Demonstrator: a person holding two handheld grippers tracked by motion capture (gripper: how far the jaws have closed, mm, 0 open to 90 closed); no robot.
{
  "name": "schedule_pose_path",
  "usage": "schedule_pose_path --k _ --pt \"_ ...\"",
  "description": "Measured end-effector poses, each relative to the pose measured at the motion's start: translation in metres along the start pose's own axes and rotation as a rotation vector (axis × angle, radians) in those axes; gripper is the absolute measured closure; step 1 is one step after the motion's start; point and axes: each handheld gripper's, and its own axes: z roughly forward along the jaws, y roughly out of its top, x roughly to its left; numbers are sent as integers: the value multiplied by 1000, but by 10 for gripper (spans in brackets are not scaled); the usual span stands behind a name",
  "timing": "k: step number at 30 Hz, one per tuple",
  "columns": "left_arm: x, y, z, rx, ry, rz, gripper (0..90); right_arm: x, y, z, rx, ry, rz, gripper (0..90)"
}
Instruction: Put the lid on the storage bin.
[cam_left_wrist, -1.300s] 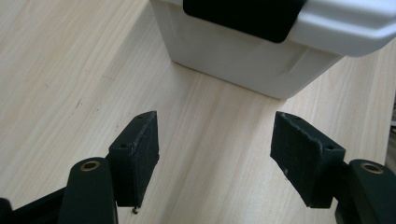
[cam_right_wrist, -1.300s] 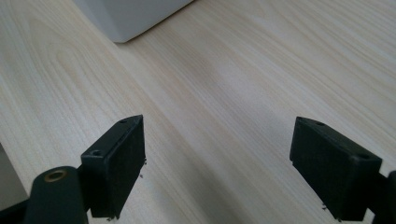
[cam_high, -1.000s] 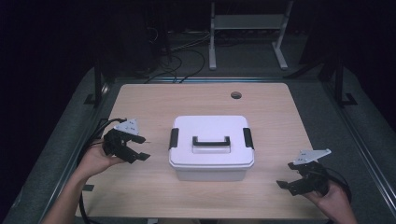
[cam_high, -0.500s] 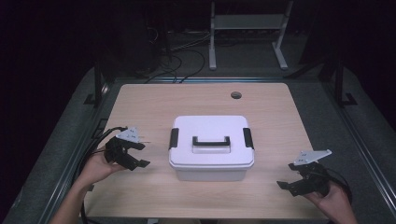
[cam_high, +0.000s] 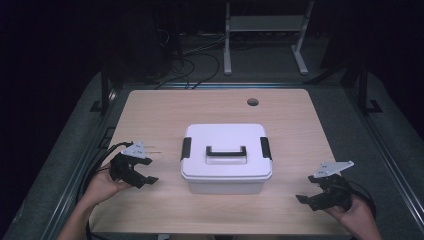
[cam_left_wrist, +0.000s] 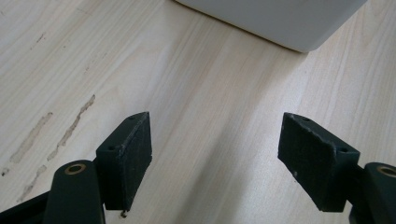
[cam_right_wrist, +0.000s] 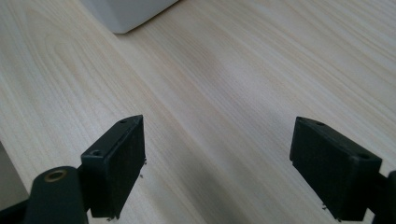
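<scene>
A white plastic box (cam_high: 227, 158) with a black handle and two black side latches stands shut in the middle of the wooden table (cam_high: 210, 107). My left gripper (cam_high: 142, 177) rests low at the table's left edge, apart from the box. Its jaws have just been opening and stand wide with only bare wood between the pads (cam_left_wrist: 126, 158). A corner of the box (cam_left_wrist: 280, 23) lies ahead of them. My right gripper (cam_high: 310, 197) sits near the front right corner, open and empty, its pads (cam_right_wrist: 114, 161) over bare wood, with a box corner (cam_right_wrist: 126, 11) farther off.
A round cable hole (cam_high: 253, 102) lies near the table's far edge. Behind the table stands a white metal frame (cam_high: 262, 30) among cables on a dark floor. Dark rails (cam_high: 385, 145) run along both sides. Scuff marks (cam_left_wrist: 51, 135) streak the wood by the left gripper.
My left gripper has slid toward the near left edge and sunk lower to the table. The right gripper and the box have not moved.
</scene>
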Motion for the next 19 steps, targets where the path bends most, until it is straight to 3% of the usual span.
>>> schedule_pose_path --k 19 --pt "-3 -9 -1 -9 18 -20 193 2 -1 -2 -16 8 -7 177"
